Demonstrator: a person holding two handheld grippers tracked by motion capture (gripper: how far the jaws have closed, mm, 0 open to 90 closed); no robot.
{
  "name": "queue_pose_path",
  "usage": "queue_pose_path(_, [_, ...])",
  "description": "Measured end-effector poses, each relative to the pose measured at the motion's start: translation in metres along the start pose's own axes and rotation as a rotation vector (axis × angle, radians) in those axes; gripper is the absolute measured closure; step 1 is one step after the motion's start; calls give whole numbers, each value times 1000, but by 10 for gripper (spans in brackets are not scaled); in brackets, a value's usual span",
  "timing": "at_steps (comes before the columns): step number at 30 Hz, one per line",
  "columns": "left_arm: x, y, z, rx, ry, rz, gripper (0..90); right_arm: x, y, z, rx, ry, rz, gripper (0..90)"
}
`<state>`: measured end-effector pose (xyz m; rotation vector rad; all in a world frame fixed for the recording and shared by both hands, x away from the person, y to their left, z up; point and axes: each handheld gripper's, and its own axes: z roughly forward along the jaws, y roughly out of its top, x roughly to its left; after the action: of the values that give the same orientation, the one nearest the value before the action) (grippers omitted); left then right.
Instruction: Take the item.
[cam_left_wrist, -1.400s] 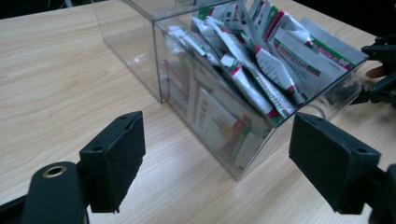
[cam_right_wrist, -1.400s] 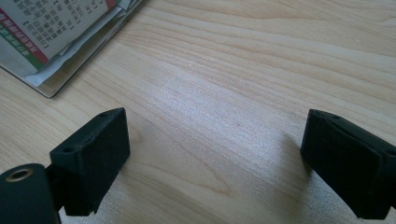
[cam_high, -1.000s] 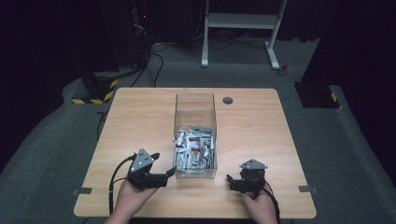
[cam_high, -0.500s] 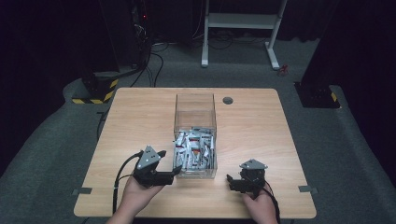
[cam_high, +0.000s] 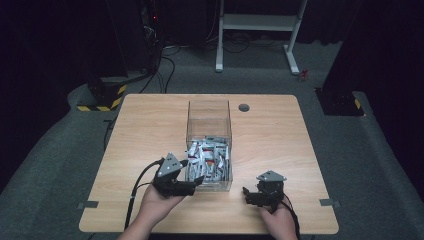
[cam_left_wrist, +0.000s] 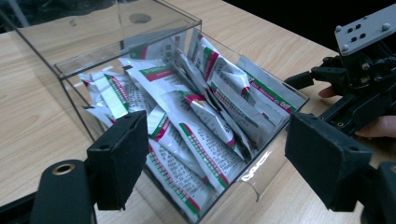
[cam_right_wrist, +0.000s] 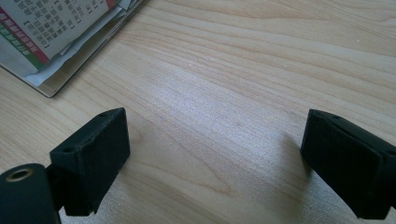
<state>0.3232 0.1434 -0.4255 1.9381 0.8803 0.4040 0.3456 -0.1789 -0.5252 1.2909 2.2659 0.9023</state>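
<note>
My left gripper (cam_left_wrist: 215, 163) has its jaws spread wide, straddling the near corner of the clear box (cam_high: 209, 117); that wall blocks me straight ahead. Box top is open, so the way in is from above, but the sachets (cam_left_wrist: 196, 116) pile nearly to the rim, little slack between them. To my right, my other gripper (cam_left_wrist: 359, 79) sits just beside the box, narrowing that side. My right gripper (cam_right_wrist: 215, 158), jaws wide, has bare table (cam_right_wrist: 243, 84) between and ahead of them; box corner up-left. Far half of table open.
</note>
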Motion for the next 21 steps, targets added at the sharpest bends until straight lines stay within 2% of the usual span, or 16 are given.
queue_pose_path(12, [-4, 8, 14, 15, -22, 5, 240, 0, 0, 0, 1, 2, 2, 78])
queue_pose_path(21, [-1, 11, 25, 33, -19, -5, 251, 0, 0, 0, 0, 5, -2, 78])
